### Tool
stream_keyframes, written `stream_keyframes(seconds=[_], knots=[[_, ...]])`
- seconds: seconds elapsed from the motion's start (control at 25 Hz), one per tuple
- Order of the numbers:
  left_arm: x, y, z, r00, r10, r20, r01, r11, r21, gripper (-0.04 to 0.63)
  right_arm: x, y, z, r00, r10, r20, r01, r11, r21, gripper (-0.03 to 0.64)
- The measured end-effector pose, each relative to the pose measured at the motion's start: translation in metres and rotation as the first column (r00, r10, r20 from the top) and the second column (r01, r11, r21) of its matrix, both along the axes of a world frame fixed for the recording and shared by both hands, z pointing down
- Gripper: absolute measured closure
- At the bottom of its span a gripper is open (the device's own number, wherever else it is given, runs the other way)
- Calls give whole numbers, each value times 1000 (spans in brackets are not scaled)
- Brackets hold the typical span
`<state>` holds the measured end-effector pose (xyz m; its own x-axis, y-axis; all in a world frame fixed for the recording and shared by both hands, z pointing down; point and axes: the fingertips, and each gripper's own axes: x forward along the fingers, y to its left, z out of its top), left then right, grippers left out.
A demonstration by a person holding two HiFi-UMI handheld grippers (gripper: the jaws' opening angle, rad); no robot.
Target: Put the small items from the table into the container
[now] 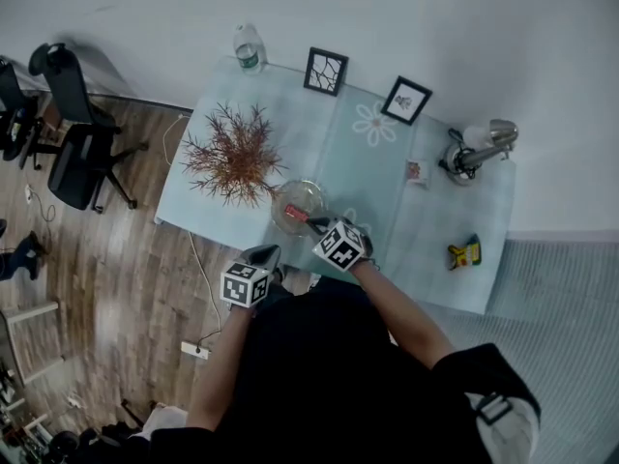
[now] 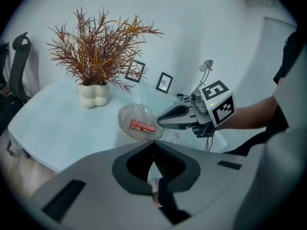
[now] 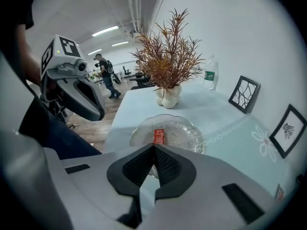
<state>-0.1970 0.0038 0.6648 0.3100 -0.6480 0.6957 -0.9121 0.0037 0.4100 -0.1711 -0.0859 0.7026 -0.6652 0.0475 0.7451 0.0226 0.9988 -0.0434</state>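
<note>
A clear glass bowl (image 1: 297,207) (image 2: 140,122) (image 3: 168,132) stands near the table's front edge, and a small red packet (image 1: 295,213) (image 2: 142,126) (image 3: 159,136) lies inside it. My right gripper (image 1: 314,224) (image 2: 161,120) (image 3: 154,148) hovers at the bowl's near rim, shut, with nothing between its fingers. My left gripper (image 1: 266,255) (image 2: 152,152) (image 3: 98,113) is off the table's front edge, left of the bowl, shut and empty. A small pink-and-white item (image 1: 416,171) and a yellow-green toy (image 1: 465,253) lie on the table's right part.
A dried red plant in a white pot (image 1: 230,155) (image 2: 95,94) (image 3: 168,97) stands left of the bowl. Two picture frames (image 1: 326,71) (image 1: 406,101), a water bottle (image 1: 248,48) and a desk lamp (image 1: 471,151) line the back and right. Office chairs (image 1: 73,124) are at the left.
</note>
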Motion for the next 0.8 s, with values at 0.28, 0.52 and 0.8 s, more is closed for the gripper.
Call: stream_keyframes(seconds=[0.28,0.52,0.8], knots=[[36,-2,-2,998,68,3,-68,998,9,592,30,22,-2,1000,13,26,-11,998,-57,589],[65,1,-1,995,97,8,-97,995,14,592,67,32,4,995,94,27,-91,991,-95,589],[96,2,-2,994,107,27,-108,994,34,592,100,44,12,995,102,7,-101,990,-99,588]])
